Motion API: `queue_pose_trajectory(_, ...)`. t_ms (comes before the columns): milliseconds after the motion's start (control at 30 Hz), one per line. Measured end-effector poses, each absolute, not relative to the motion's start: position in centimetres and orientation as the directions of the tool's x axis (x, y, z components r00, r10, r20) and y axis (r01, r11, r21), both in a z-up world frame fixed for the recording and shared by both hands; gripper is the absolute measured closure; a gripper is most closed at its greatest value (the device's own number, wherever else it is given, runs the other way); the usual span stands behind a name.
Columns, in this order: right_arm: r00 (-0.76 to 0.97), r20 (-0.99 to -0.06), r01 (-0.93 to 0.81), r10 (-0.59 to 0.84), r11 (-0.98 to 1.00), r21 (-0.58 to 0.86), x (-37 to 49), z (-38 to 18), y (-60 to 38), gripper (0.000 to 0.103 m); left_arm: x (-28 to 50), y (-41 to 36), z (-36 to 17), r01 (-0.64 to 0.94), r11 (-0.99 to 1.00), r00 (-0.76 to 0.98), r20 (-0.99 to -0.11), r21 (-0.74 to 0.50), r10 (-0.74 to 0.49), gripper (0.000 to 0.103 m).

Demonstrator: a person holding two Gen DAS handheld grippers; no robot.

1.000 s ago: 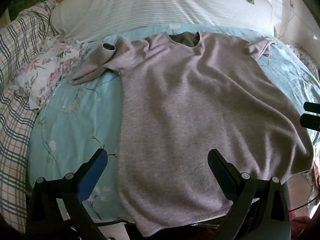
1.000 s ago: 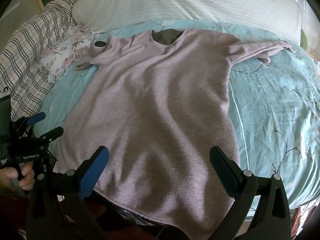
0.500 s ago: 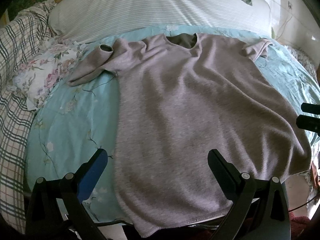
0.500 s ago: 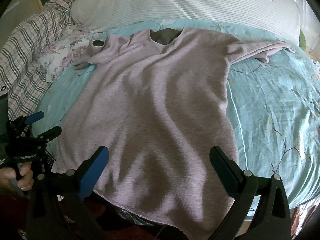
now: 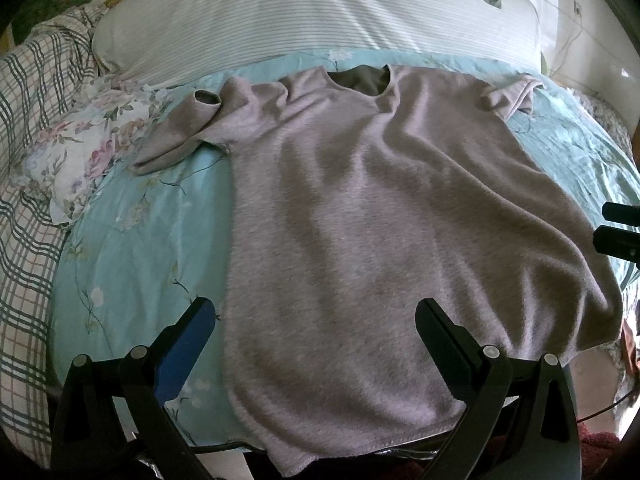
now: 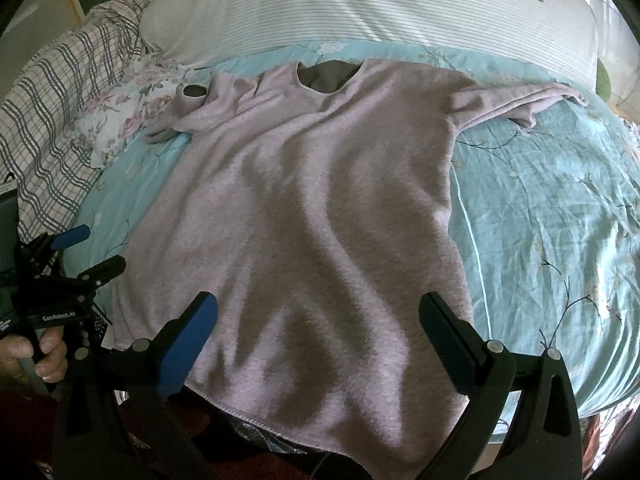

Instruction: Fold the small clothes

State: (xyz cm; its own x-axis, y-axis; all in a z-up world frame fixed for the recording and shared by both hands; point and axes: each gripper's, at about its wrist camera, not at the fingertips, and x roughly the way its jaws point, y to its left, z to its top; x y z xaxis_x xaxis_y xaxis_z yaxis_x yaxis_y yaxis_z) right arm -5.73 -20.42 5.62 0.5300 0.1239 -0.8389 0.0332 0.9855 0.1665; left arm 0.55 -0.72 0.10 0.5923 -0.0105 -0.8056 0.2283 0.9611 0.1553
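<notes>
A pale mauve long-sleeved shirt [image 5: 360,216] lies spread flat on the bed, neck away from me, hem over the near edge. It also shows in the right wrist view [image 6: 320,208]. Its left sleeve [image 5: 180,140] is bunched and folded back; its right sleeve [image 6: 520,100] stretches out to the right. My left gripper [image 5: 316,320] is open and empty above the hem on the left part. My right gripper [image 6: 318,316] is open and empty above the hem on the right part. Each gripper shows at the edge of the other's view: the left one [image 6: 88,250], the right one [image 5: 620,226].
The bed has a light blue floral cover [image 6: 540,220]. A striped white pillow [image 5: 300,20] lies across the far side. A floral cloth [image 5: 88,148] and a plaid blanket [image 5: 28,200] lie at the left. The near bed edge [image 5: 224,446] runs below the hem.
Both grippers have drifted slightly; the shirt sits a little lower and more to the left in the views. The shirt itself has not moved. Both grippers stay open.
</notes>
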Motion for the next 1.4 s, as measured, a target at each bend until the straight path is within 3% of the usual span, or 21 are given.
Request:
queue_pose_trajectory(500,0.563,-0.816,0.075,0.132,0.975,0.209,-5.0,5.8,-22.9,0.002,2.0,-1.4,-0.4,0.243,0.957,0.607,-0.794,0.160,-0.021,0.002)
queue_pose_trajectory(800,0.580,-0.808,0.142,0.106,0.963,0.229,-3.6,5.7,-26.4,0.002,4.0,-1.4,-0.4,0.241,0.967,0.588,-0.805,0.078,-0.082,0.002)
queue_pose_trajectory(1267,0.642,-0.766,0.272,0.028,0.926,0.263,2.0,5.8,-38.1,0.003,9.0,-1.4,-0.9,0.200,0.973,0.603,-0.798,0.117,-0.029,0.003)
queue_pose_trajectory(1400,0.670,-0.742,0.350,-0.014,0.888,0.300,5.5,5.8,-44.3,0.020,10.3,-1.6,-1.8,0.201,0.972,0.586,-0.810,0.118,-0.023,0.003)
